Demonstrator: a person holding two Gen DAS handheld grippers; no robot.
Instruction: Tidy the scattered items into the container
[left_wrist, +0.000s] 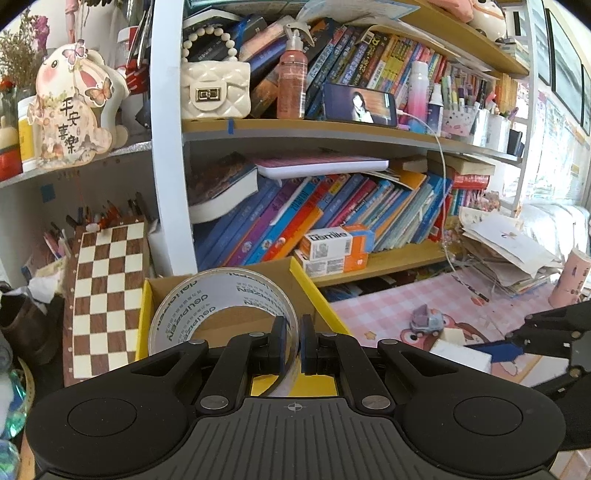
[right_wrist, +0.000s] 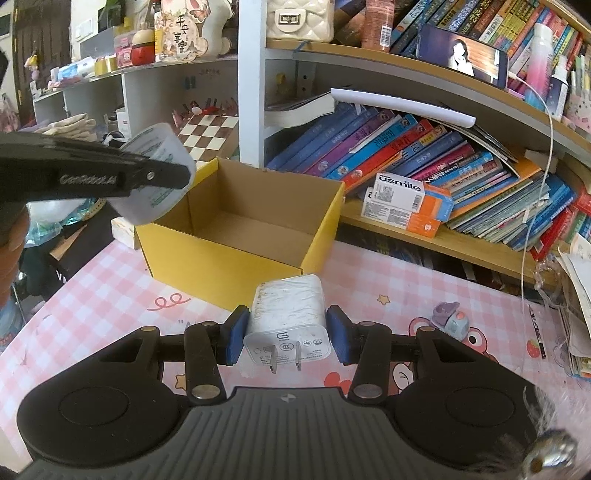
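My left gripper (left_wrist: 294, 345) is shut on the wall of a clear tape roll (left_wrist: 207, 306) and holds it above the open yellow cardboard box (left_wrist: 317, 291). In the right wrist view the tape roll (right_wrist: 159, 173) hangs over the left rim of the box (right_wrist: 221, 266), which looks empty inside. My right gripper (right_wrist: 286, 334) is shut on a white charger plug (right_wrist: 286, 314), prongs toward the camera, held above the pink mat in front of the box. A small purple toy car (right_wrist: 450, 321) lies on the mat to the right; it also shows in the left wrist view (left_wrist: 426, 321).
A bookshelf (right_wrist: 424, 236) packed with leaning books stands behind the box, with orange usmile boxes (right_wrist: 410, 203) on its lower shelf. A chessboard (left_wrist: 107, 295) leans left of the box. A paper stack (left_wrist: 506, 258) and a pen (right_wrist: 535, 330) lie at the right.
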